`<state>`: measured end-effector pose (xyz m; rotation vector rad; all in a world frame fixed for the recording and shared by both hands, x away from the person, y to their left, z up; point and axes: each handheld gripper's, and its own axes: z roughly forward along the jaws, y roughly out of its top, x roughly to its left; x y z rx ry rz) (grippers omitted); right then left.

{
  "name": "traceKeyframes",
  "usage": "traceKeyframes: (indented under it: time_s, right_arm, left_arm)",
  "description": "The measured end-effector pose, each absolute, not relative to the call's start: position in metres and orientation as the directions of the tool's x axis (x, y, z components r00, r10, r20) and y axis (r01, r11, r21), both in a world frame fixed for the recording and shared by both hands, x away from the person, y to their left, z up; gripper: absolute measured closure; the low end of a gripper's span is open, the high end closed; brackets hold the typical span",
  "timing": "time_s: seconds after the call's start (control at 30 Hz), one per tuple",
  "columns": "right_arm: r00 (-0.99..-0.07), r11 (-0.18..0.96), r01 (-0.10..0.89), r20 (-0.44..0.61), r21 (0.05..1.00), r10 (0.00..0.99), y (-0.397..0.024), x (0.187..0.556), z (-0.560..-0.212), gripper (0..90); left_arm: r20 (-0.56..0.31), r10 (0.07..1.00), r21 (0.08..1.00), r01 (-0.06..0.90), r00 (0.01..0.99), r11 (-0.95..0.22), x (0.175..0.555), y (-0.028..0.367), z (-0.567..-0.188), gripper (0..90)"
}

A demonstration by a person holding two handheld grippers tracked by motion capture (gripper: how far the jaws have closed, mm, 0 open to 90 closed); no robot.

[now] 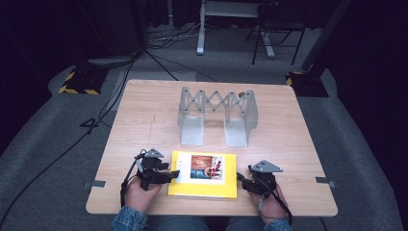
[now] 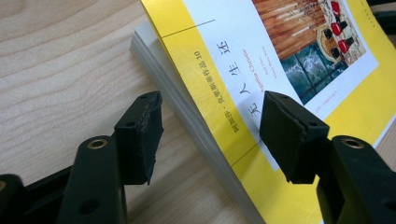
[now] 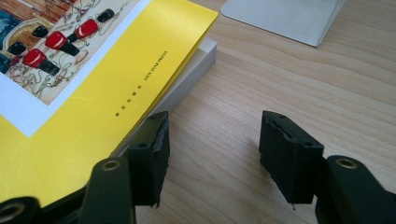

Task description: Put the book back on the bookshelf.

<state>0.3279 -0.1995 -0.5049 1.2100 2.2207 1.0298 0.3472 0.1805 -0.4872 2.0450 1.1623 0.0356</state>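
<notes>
One yellow book [image 1: 203, 176], two open tongs flanking, one metal rack [image 1: 217, 115].

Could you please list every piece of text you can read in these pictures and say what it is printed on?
"无人生还": title on the yellow book's cover.
"NEW STAR PRESS": cover's yellow margin, right gripper view.
"10": ends a Chinese line on the cover's yellow band; the rest is too small.
Red line under the title: blurred, unreadable.

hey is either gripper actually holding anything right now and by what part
Nothing is held. The left gripper straddles the yellow book's edge with open jaws; the right gripper stands open beside it.
</notes>
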Motion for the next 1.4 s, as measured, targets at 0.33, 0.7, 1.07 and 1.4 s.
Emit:
traceKeyframes:
  time_s: [0.33,0.7,1.07,1.4]
  right_arm:
    - [-0.541,0.353,0.54,-0.006,0.764,0.841,-0.199,0.328,-0.505,43.0]
    - [-0.542,0.354,0.54,-0.007,0.764,0.84,-0.199,0.328,-0.505,42.6]
    - [-0.544,0.356,0.538,-0.008,0.764,0.839,-0.199,0.328,-0.505,42.4]
    - [-0.532,0.35,0.558,0.0,0.752,0.847,-0.205,0.326,-0.503,44.4]
  left_arm:
    - [-0.266,0.72,0.673,0.658,0.641,-0.337,0.34,0.17,-0.484,41.5]
    - [-0.235,0.719,0.706,0.623,0.654,-0.336,0.335,0.169,-0.478,52.5]
    - [-0.335,0.669,0.74,0.625,0.663,-0.249,0.33,0.176,-0.465,88.4]
    - [-0.32,0.622,0.781,0.571,0.715,-0.254,0.322,0.177,-0.44,89.4]
